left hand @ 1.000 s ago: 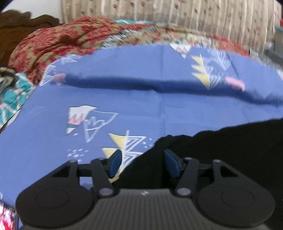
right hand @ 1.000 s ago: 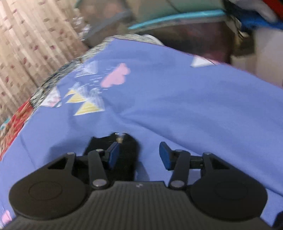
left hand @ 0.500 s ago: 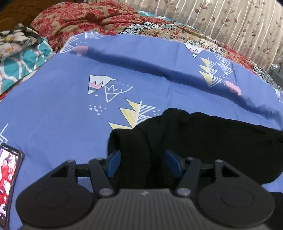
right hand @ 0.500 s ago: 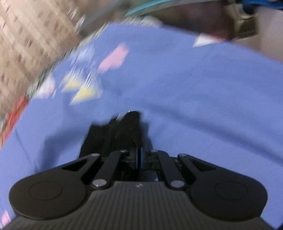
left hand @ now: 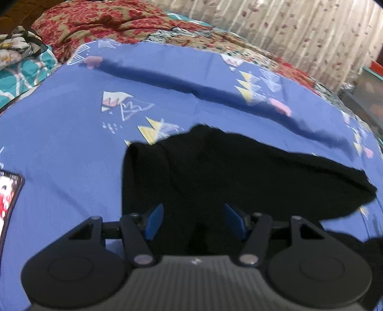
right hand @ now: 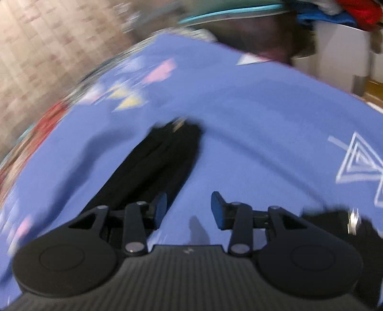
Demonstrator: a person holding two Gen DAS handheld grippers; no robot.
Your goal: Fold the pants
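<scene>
The black pants (left hand: 239, 172) lie on a blue patterned bedsheet (left hand: 59, 143), partly folded, spreading to the right. My left gripper (left hand: 195, 222) is open, its blue pads either side of the black cloth just in front of it. In the right wrist view a narrow folded strip of the pants (right hand: 158, 165) runs away from the camera on the sheet (right hand: 263, 134). My right gripper (right hand: 189, 210) is open and empty, with its left pad next to the strip's near end. The right view is motion blurred.
A phone (left hand: 9, 198) with a lit screen lies on the sheet at the left. Red floral bedding (left hand: 107, 26) and a teal patterned cloth (left hand: 26, 69) lie at the back left. A curtain (left hand: 299, 33) hangs behind the bed. A basin with clothes (right hand: 299, 21) stands beyond the bed.
My right gripper was shut on the pants half a second ago and has opened and let go. Both grippers have drawn back, showing more of the pants.
</scene>
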